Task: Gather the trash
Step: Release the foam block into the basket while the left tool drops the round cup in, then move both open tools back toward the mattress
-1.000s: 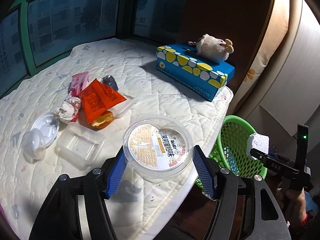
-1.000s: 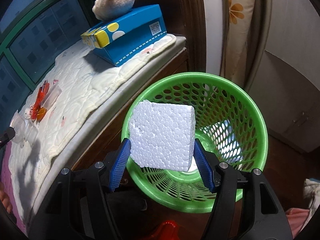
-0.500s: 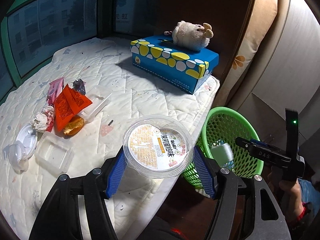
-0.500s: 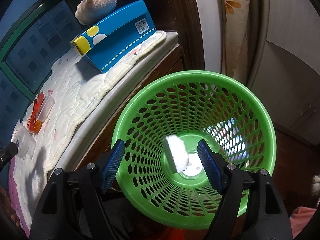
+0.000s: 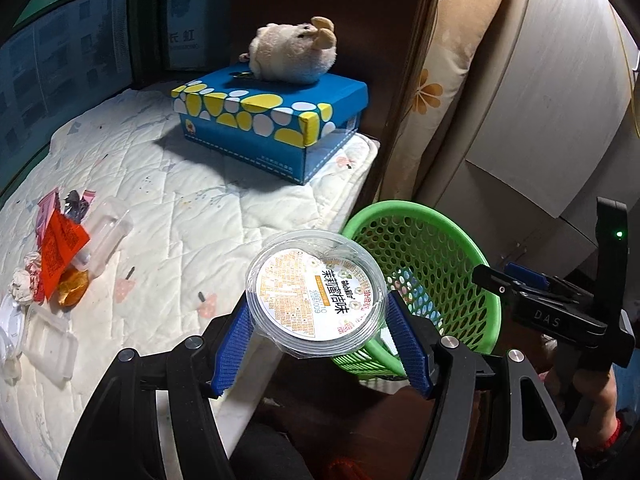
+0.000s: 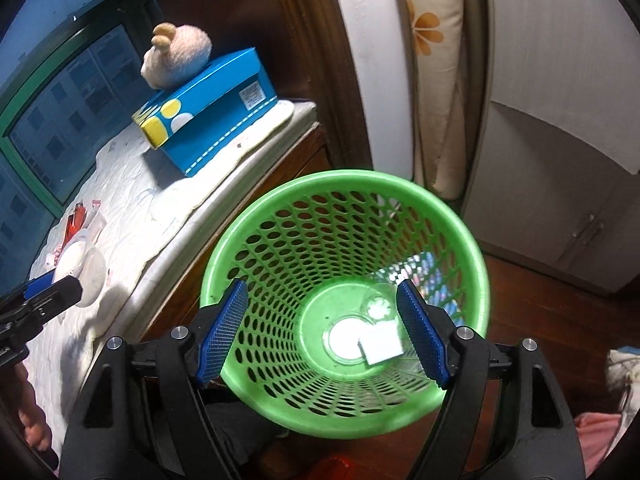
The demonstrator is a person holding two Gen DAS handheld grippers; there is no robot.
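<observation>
In the left wrist view, the left gripper (image 5: 318,340) is clamping a round clear plastic cup (image 5: 317,294) with a printed lid, its blue pads (image 5: 232,350) pressing on either side, and the cup is hanging over the near right edge of the quilted bed (image 5: 180,208), just beside the rim of the green basket (image 5: 448,276) standing on the floor to the right. At the far left of the bed a heap of trash is lying: an orange wrapper (image 5: 60,250), crumpled paper (image 5: 24,282) and clear plastic trays (image 5: 50,342). Farther back a blue tissue box (image 5: 272,120) is sitting on the bed with a plush toy (image 5: 292,54) resting on top. The right gripper (image 5: 508,280) is showing at the right edge, beside the basket. In the right wrist view, the right gripper (image 6: 322,334) is hovering above the basket's (image 6: 280,208) mouth with its jaws standing wide apart; they have just been opening, and nothing is sitting between them. A white foam block (image 6: 382,346) is lying on the basket's floor, beside a clear round lid (image 6: 378,306). The tissue box (image 6: 212,112) and plush toy (image 6: 180,56) are sitting at the far left on the bed (image 6: 132,208), and the left gripper's tip (image 6: 48,294) is entering at the left edge.
</observation>
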